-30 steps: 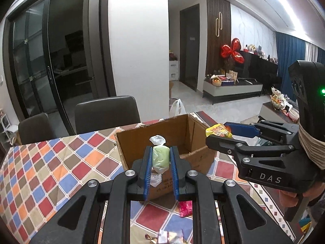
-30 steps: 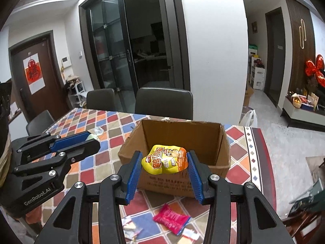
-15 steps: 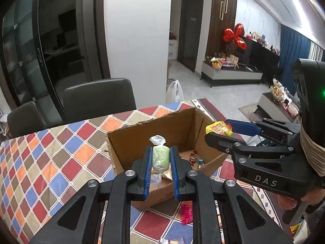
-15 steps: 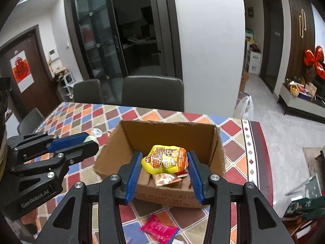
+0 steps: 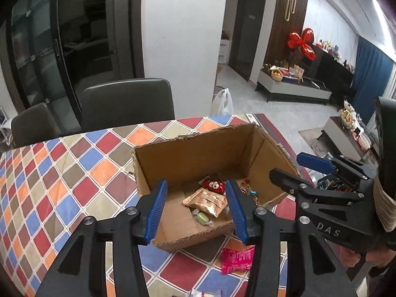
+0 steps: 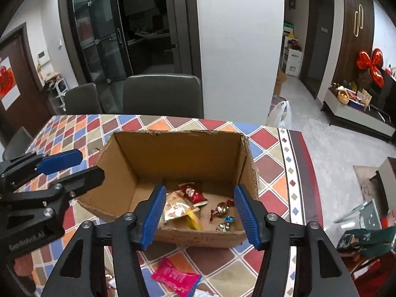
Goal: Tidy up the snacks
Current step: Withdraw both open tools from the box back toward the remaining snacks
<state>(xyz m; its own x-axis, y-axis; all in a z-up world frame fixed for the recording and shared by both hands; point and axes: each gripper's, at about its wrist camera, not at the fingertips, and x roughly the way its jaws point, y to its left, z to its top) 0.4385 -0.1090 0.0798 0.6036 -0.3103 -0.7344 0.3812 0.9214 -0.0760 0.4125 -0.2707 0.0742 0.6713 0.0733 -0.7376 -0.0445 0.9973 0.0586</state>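
Note:
An open cardboard box (image 5: 198, 153) (image 6: 178, 148) stands on the chequered tablecloth. My left gripper (image 5: 195, 210) hangs over its near wall with its jaws opening and nothing between the pads. Below it the green wrapped candy (image 5: 203, 219) lies on the box floor beside a gold packet (image 5: 206, 201). My right gripper (image 6: 200, 216) is beside it over the same box, jaws opening too. The yellow snack pouch (image 6: 193, 219) shows as a blur low in the box, free of the pads. A red packet (image 6: 194, 194) and several foil candies (image 6: 220, 209) also lie inside.
A pink packet (image 5: 237, 259) (image 6: 175, 277) lies on the tablecloth (image 5: 74, 173) just in front of the box, with more wrappers at the near edge. Two dark chairs (image 6: 163, 96) stand behind the table. The table's right edge (image 6: 307, 173) drops to the floor.
Both grippers moved forward over the box and tipped down. The left let go of the green candy and the right let go of the yellow pouch; both snacks dropped into the box.

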